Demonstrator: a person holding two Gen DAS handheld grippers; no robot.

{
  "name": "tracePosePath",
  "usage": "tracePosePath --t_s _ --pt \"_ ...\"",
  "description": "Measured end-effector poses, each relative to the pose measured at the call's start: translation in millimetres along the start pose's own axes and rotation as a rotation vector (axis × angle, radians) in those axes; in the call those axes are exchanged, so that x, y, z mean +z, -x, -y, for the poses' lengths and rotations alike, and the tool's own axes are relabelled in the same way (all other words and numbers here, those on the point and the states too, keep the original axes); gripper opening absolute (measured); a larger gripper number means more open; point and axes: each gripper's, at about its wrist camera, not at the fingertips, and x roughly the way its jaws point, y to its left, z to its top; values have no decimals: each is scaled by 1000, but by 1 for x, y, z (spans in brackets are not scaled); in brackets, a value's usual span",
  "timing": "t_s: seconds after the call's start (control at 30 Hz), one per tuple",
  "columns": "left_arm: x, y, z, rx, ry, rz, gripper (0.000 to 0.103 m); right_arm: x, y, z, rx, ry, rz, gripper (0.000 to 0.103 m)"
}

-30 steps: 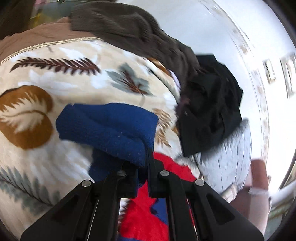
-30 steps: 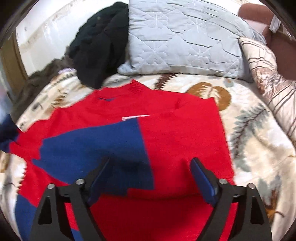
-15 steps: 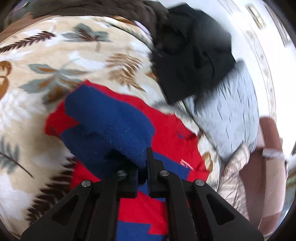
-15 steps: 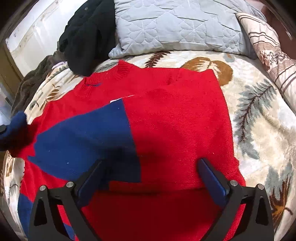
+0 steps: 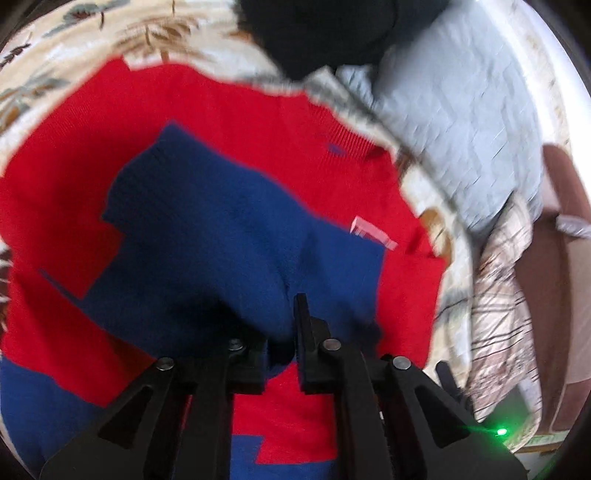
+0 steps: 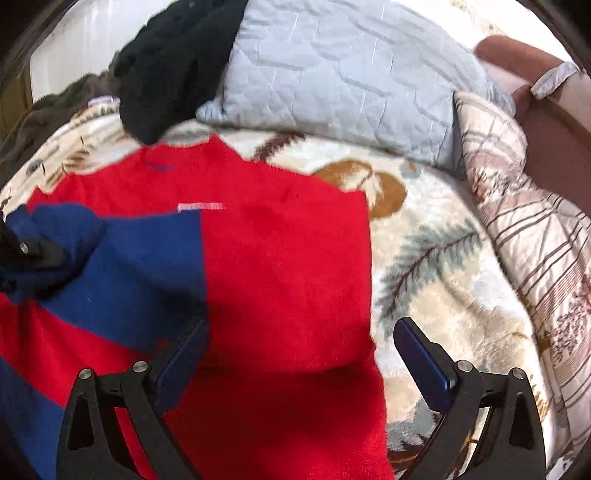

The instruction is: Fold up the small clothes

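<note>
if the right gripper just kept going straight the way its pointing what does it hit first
Most likely the red body of the sweater, which fills the space between and ahead of the open jaws of the right gripper. Farther along that line lies the leaf-print blanket, then the grey pillow. Depth is hard to judge.

Two claw-mounted fisheye views, both looking down close over the bed.

Left view faces across the red and blue sweater (image 5: pixel 258 122) toward the grey pillow (image 5: pixel 461 129) at upper right. Right view faces the same pillow (image 6: pixel 351 74) head-on. Both share the sweater (image 6: pixel 288 266), the black garment (image 5: pixel 325 33) (image 6: pixel 173 70) and the leaf-print blanket (image 6: pixel 443 280).
</note>
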Motion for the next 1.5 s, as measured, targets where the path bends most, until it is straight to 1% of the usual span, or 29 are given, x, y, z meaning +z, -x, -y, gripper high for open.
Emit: tracePosePath --t_s 0.03,0.1,0.17,0.23,0.33,0.4,0.47,0.5,0.6,0.63,0.67,0.73,0.77,0.87,0.9,0.97,1.03,1.07,1.13,1.17,1.2,1.23,1.27,1.3,1.33,1.37,1.4,1.47,1.5 --pt "-2 -5 1 15 -6 -13 8 -1 -5 1 18 -4 -25 101" --pt "-6 -6 3 22 -35 -13 14 -4 -10 4 41 -22 -48 101" --pt "-7 -1 5 4 -64 -18 31 -4 -14 9 76 -65 -68 101" --pt "-10 9 6 -11 -81 -24 37 -5 -14 14 92 -101 -74 101" --pt "-22 37 3 -62 -161 22 44 -2 -9 18 97 -131 -45 100" --pt "-31 59 -13 -135 -173 78 48 0 -1 22 108 -167 -10 100" --pt "-37 80 -40 -179 -141 156 55 0 7 27 128 -199 30 99" --pt "-38 89 -58 -186 -102 200 56 1 13 30 140 -215 56 99" --pt "-32 101 -110 -150 24 306 56 4 26 31 202 -237 138 99" --pt "-31 102 -121 -144 50 321 56 4 31 29 226 -234 167 99" --pt "-27 101 -133 -148 85 324 56 5 35 25 249 -225 192 99" --pt "-16 95 -150 -207 141 270 56 5 42 12 301 -183 236 99" --pt "-11 90 -152 -216 160 253 56 5 44 3 317 -153 246 99" --pt "-7 87 -156 -186 164 250 56 1 44 -22 372 -105 240 99" --pt "-6 83 -156 -193 175 234 56 0 42 -30 399 -105 237 99" --pt "-4 71 -154 -236 206 197 56 -1 41 -45 434 -88 226 98" --pt "-1 66 -160 -237 246 182 56 0 45 -71 484 -29 223 97" --pt "-1 63 -162 -241 259 176 56 -1 45 -79 485 3 226 96" --pt "-1 62 -168 -273 296 159 56 0 45 -106 454 98 230 94" --pt "-1 63 -169 -283 302 158 56 0 44 -118 434 138 228 92" --pt "-1 64 -168 -286 299 157 56 2 41 -129 401 176 226 81" --pt "0 65 -166 -283 292 157 56 4 37 -140 364 216 221 65" --pt "0 65 -164 -279 282 158 56 6 33 -147 349 246 210 53" --pt "0 65 -164 -279 279 156 56 10 28 -154 351 277 189 20" --pt "0 64 -163 -286 278 153 56 10 26 -155 359 287 174 6" --pt "0 63 -163 -294 280 146 56 12 25 -154 367 283 169 6" --pt "1 62 -164 -297 285 141 56 13 28 -148 380 260 185 6" --pt "0 60 -165 -301 292 138 56 16 35 -129 419 190 225 6" --pt "0 59 -165 -296 293 137 56 18 37 -113 438 133 228 6"
